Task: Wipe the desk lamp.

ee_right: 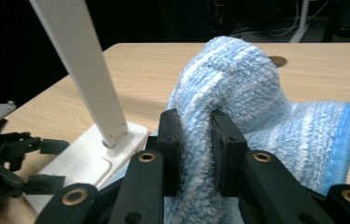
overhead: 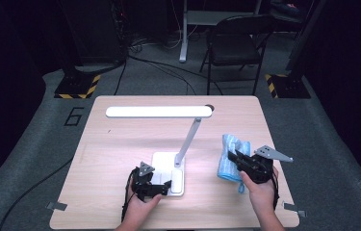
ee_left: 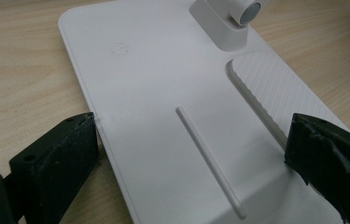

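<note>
Tongs on the right (ee_right: 196, 140) are squeezing a fluffy blue-and-white striped cloth (ee_right: 256, 107), with a thick fold of it pinched tight between the two black jaws. The cloth is soft and loopy like a towel, and it is sitting on the right side of the pale wooden worktop (overhead: 120, 144), just beside the lamp. Tongs on the left (ee_left: 191, 154) are standing wide open around the flat white plastic lamp base (ee_left: 163, 93). One jaw is touching the base's edge, and the other is resting at its far side by a ribbed patch. The base is smooth, with rounded corners and a thin raised line. A slim white lamp arm (ee_right: 84, 60) is rising from it to a long glowing lamp head (overhead: 159, 111).
</note>
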Action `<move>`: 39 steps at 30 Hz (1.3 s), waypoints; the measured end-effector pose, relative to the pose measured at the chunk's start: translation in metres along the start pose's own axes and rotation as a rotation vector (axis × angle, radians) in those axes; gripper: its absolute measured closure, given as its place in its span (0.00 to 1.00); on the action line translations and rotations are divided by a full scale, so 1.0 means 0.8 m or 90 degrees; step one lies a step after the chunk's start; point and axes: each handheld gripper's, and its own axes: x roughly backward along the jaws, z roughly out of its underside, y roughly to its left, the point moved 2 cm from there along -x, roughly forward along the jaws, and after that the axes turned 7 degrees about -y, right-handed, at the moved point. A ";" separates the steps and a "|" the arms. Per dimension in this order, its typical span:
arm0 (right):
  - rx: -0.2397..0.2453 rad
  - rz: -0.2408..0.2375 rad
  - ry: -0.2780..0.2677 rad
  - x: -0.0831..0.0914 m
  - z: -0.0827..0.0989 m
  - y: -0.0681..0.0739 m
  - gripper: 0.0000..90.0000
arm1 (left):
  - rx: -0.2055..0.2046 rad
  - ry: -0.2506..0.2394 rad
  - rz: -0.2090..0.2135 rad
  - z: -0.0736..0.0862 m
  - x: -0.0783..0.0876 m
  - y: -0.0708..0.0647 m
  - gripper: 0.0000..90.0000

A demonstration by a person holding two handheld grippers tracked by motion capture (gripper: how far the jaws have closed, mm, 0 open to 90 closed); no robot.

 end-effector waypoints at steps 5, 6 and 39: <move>0.003 0.047 0.012 0.012 0.018 -0.023 0.84 | 0.002 0.000 0.000 0.000 0.000 0.000 0.03; 0.006 0.055 0.018 0.013 0.022 -0.027 0.84 | 0.002 -0.001 0.000 0.000 0.000 0.000 0.03; 0.018 0.126 0.127 -0.009 0.106 -0.050 0.61 | 0.007 0.002 0.011 0.000 0.001 0.001 0.03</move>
